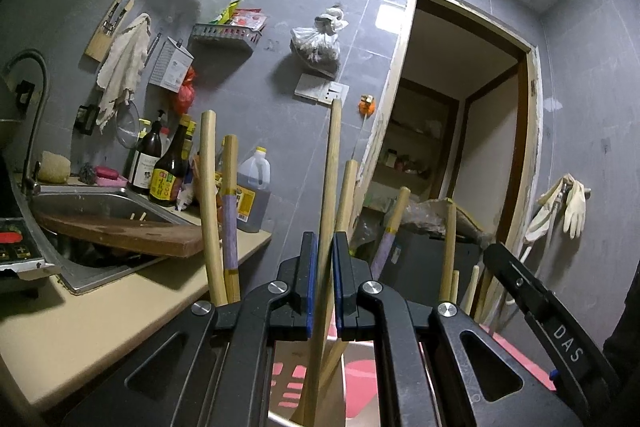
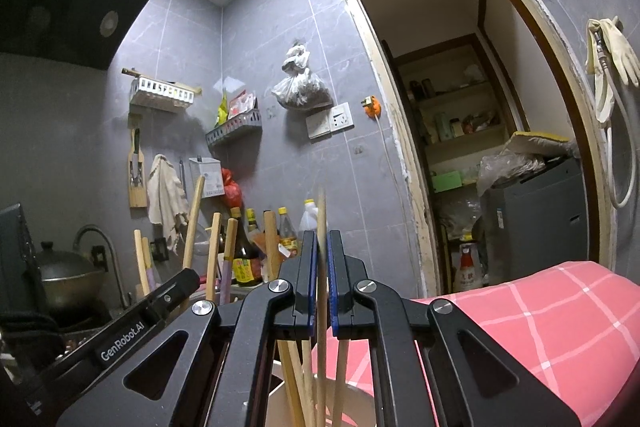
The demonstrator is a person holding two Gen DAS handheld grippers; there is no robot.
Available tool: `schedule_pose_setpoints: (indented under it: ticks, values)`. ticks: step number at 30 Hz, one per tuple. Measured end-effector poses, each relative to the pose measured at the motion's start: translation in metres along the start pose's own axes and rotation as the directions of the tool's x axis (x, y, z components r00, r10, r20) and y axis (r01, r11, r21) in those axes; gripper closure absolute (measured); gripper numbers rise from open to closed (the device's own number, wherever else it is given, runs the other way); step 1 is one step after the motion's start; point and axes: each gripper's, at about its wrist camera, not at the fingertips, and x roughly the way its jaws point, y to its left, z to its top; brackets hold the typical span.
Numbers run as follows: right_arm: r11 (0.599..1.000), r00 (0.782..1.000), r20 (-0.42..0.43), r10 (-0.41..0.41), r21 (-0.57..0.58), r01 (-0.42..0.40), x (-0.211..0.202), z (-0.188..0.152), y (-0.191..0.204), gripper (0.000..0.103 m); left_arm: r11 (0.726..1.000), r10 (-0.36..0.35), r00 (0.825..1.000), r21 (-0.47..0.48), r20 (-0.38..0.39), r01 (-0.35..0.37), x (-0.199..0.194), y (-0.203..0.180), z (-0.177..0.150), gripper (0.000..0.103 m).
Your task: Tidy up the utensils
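My left gripper is shut on a long wooden utensil handle that stands upright between its blue pads. Several other wooden handles stand around it, two with purple wraps; they rise from a holder hidden below the gripper. My right gripper is shut on a thin wooden chopstick rising upright from a pale round holder that holds several more sticks. The right gripper's arm shows in the left wrist view, and the left gripper's arm in the right wrist view.
A steel sink with a wooden board across it sits left, with sauce bottles behind on the beige counter. A pink checked cloth lies right. An open doorway and a grey appliance stand beyond.
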Motion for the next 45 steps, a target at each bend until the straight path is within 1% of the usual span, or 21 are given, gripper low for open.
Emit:
schedule_pose_setpoints:
  ticks: [4, 13, 19, 23, 29, 35, 37, 39, 45]
  values:
    - [1.0, 1.0, -0.004, 0.001, -0.007, -0.001, -0.003, -0.001, 0.0, 0.099, 1.0, 0.004, 1.0, 0.011, -0.022, -0.004, -0.001, -0.001, -0.002, 0.098]
    - [1.0, 1.0, -0.027, 0.004, -0.02, -0.004, -0.007, -0.003, 0.0, 0.099, 0.999, -0.01, 0.993, 0.038, -0.114, 0.014, 0.0, -0.004, -0.011, 0.097]
    - [1.0, 1.0, -0.03, 0.002, -0.022, -0.003, -0.01, -0.002, 0.0, 0.098, 0.999, -0.042, 0.989, 0.008, -0.139, 0.043, -0.003, 0.001, -0.012, 0.097]
    - [1.0, 1.0, -0.03, 0.007, -0.025, -0.007, -0.013, -0.001, 0.0, 0.098, 0.998, -0.056, 0.988, -0.016, -0.147, 0.054, -0.006, 0.005, -0.011, 0.097]
    - [1.0, 0.999, -0.032, 0.006, -0.027, -0.007, -0.015, -0.002, -0.001, 0.097, 0.998, -0.066, 0.986, -0.019, -0.154, 0.063, -0.009, 0.006, -0.008, 0.096]
    - [1.0, 0.999, -0.033, 0.005, -0.027, -0.006, -0.018, -0.001, -0.001, 0.093, 0.997, -0.078, 0.987, -0.014, -0.144, 0.077, -0.013, 0.006, -0.003, 0.095]
    - [1.0, 0.999, -0.033, 0.005, -0.027, -0.006, -0.02, -0.001, -0.001, 0.091, 0.997, -0.078, 0.987, -0.011, -0.143, 0.077, -0.015, 0.006, -0.003, 0.095]
    - [1.0, 1.0, -0.03, 0.005, -0.025, -0.005, -0.023, 0.0, -0.002, 0.085, 0.997, -0.079, 0.987, -0.011, -0.143, 0.078, -0.016, 0.006, -0.002, 0.095]
    - [0.999, 1.0, -0.022, -0.014, -0.031, 0.014, -0.035, 0.006, -0.004, 0.085, 0.997, -0.079, 0.987, -0.01, -0.143, 0.078, -0.018, 0.006, 0.0, 0.095]
